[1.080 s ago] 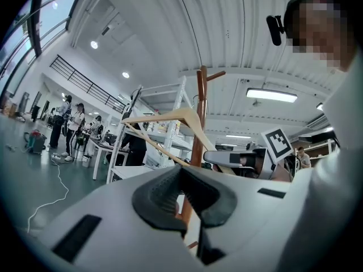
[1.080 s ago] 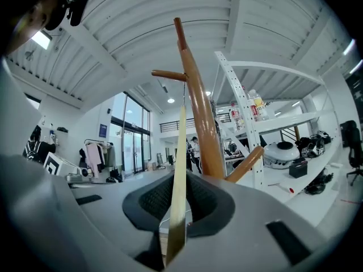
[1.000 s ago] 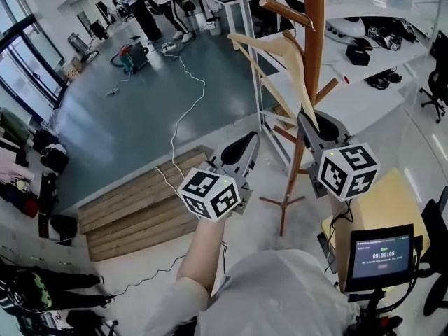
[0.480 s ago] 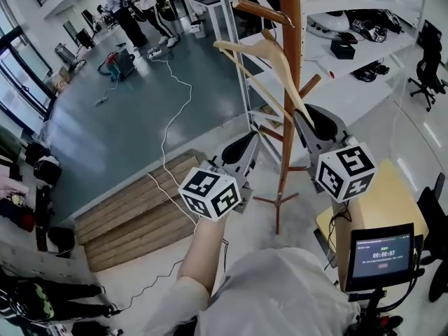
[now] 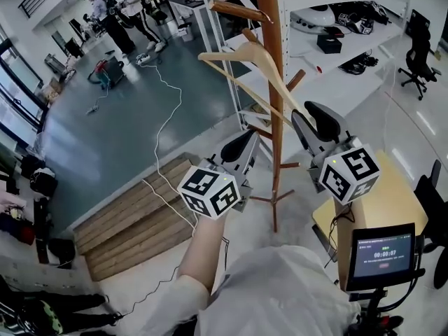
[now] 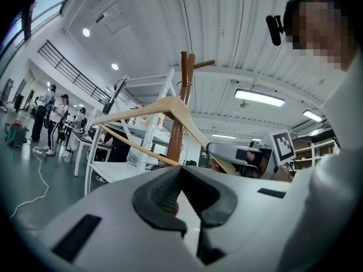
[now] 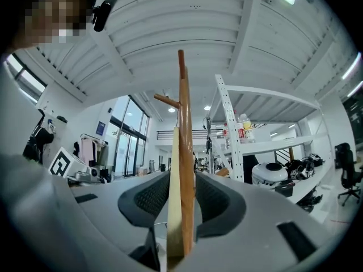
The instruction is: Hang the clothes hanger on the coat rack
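1. Grey-green workshop floor (image 5: 105, 131) spreads out below me. A white cable (image 5: 162, 110) trails across it toward people (image 5: 119, 9) at the far end, and white shelving (image 5: 336, 37) lines the right side.
2. On my left a wooden pallet (image 5: 133, 215) lies flat on the floor.
3. Straight ahead stands the wooden coat rack (image 5: 274, 117), its pole rising between my two grippers and a peg (image 5: 234, 9) jutting left near the top.
4. The pale wooden clothes hanger (image 5: 227, 50) is raised against the pole just below that peg, its apex right beside the wood — whether its hook has caught on anything I cannot tell.
5. My right gripper (image 5: 310, 115), right of the pole, has its jaws clamped on the lower end of one hanger arm.
6. My left gripper (image 5: 243, 142), left of the pole, is clear of the hanger — its jaws are pressed together with nothing between them.
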The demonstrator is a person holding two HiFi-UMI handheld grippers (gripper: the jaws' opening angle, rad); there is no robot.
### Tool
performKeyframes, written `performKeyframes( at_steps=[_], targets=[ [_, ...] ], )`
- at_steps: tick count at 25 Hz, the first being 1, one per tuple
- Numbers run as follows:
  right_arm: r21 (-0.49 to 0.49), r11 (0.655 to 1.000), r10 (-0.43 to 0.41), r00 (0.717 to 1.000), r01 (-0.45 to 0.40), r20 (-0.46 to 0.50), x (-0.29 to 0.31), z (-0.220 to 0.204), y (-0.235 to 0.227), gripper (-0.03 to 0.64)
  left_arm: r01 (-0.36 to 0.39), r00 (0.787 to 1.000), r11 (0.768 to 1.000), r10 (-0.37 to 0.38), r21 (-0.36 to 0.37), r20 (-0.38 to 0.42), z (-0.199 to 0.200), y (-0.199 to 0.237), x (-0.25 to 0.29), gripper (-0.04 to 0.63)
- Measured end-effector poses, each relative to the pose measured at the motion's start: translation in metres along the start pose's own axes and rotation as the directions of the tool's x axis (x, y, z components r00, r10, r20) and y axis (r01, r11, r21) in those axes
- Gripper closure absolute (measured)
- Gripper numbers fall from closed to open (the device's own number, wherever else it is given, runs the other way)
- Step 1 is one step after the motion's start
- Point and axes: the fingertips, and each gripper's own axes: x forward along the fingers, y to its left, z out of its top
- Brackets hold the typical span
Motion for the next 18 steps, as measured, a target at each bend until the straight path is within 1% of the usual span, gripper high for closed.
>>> performKeyframes(
  at_steps=[18],
  targets=[
    [0.013, 1.0, -0.012, 0.999, 0.012, 0.041, -0.053, 0.016, 0.002, 0.497, 0.045, 0.999, 0.999, -0.045, 0.007, -0.018, -0.005, -0.032, 0.01, 0.589]
  ],
)
